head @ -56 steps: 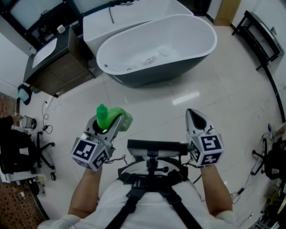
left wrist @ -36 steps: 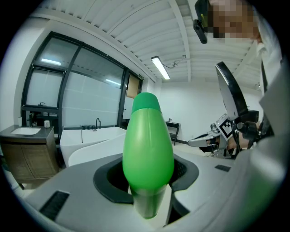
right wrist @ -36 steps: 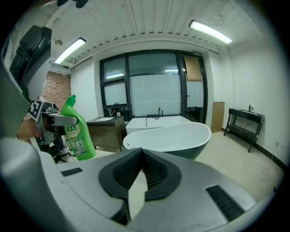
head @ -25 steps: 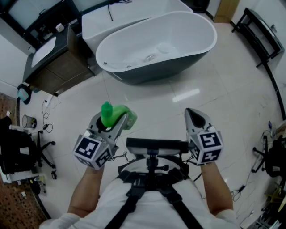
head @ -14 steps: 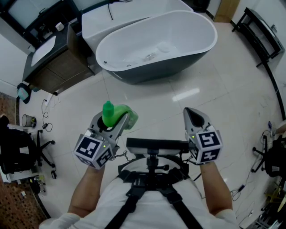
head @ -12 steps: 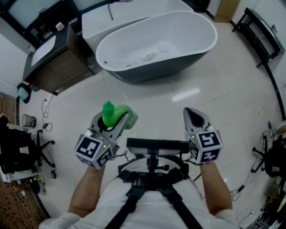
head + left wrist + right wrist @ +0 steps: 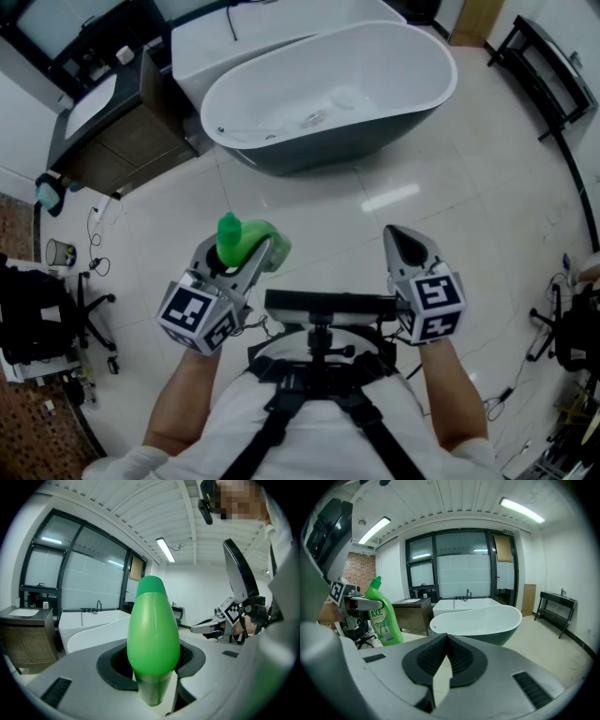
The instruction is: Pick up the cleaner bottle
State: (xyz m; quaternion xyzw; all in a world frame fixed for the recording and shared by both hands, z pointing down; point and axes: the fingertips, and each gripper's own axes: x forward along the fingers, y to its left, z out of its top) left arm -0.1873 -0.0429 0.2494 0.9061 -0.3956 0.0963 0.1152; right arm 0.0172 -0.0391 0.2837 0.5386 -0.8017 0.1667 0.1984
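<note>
One cleaner bottle [image 7: 270, 246] clamped by left gripper [image 7: 236, 259] fingers; right gripper [image 7: 401, 240] fingers together; one bathtub [image 7: 356, 148].

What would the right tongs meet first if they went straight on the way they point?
Probably the dark side of the bathtub, unless the shut right tongs reach the floor before it; depth is unclear.

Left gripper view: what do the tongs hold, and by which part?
The green plastic cleaner bottle, clamped by the left tongs just below its neck.
</note>
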